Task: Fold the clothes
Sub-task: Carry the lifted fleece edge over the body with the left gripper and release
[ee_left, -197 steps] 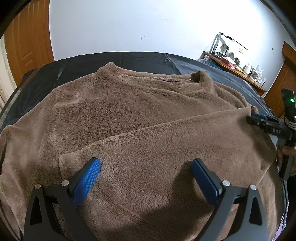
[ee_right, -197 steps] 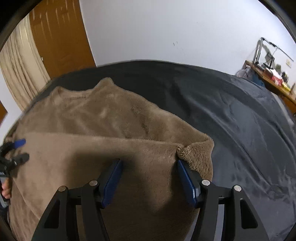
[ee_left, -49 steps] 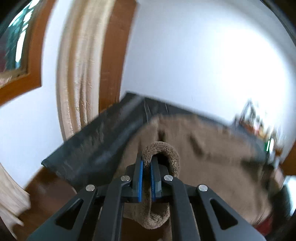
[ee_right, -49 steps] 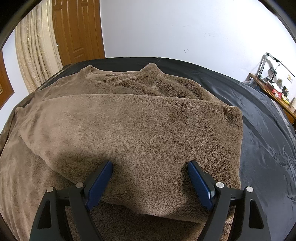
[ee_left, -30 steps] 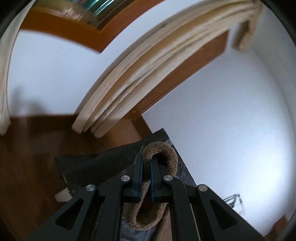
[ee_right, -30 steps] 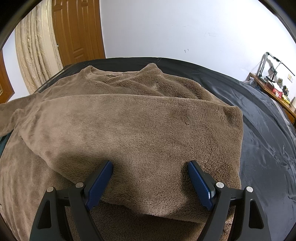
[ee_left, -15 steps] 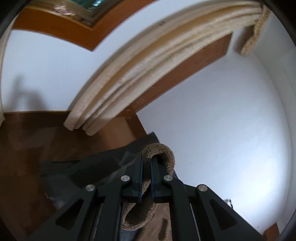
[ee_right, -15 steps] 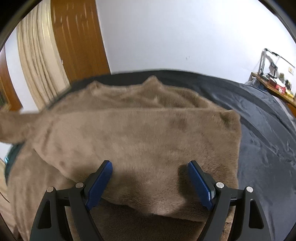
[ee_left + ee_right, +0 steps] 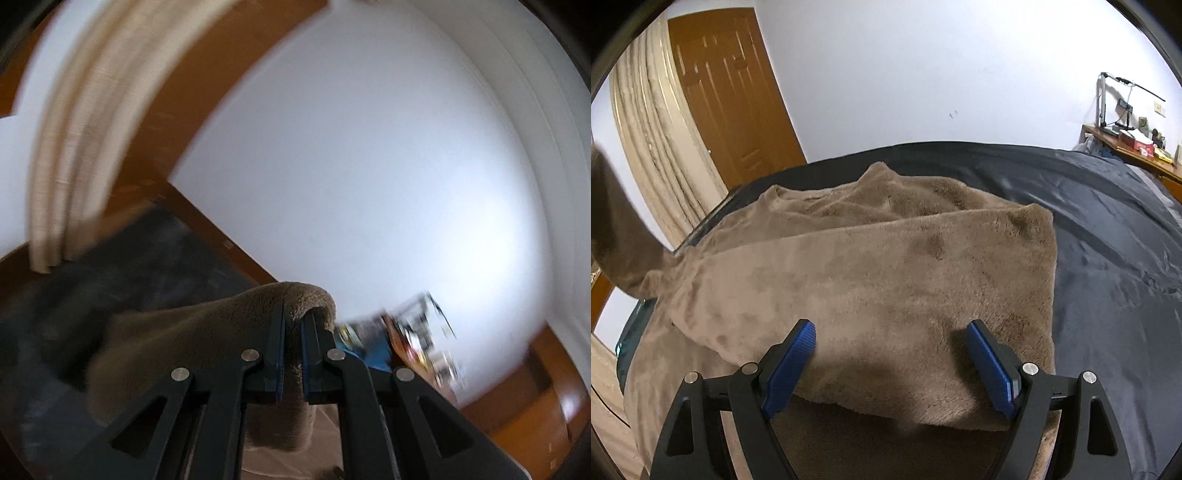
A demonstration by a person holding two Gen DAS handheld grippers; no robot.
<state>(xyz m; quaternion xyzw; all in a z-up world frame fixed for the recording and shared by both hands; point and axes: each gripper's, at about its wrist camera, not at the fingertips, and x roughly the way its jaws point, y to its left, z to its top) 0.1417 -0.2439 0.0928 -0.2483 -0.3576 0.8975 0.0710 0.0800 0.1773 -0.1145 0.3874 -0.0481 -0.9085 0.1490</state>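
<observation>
Midway through a fold: left gripper (image 9: 291, 354) clamps the brown fleece garment's (image 9: 886, 273) raised left sleeve (image 9: 207, 325); right gripper (image 9: 890, 354) hovers agape above the garment on the dark bed (image 9: 1115, 251). Next, the sleeve likely needs laying across the body.

Bare dark sheet (image 9: 1115, 266) lay open from one to four o'clock of the right gripper (image 9: 890, 354); the folded fleece (image 9: 879, 266) blocked twelve, a raised sleeve (image 9: 617, 236) nine.

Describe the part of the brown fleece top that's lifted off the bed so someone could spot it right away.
Start at the bed under its dark sheet, where the brown fleece top lies folded. At its left edge, the sleeve rises into the air, pinched in the left gripper; everything else lies flat.
</observation>
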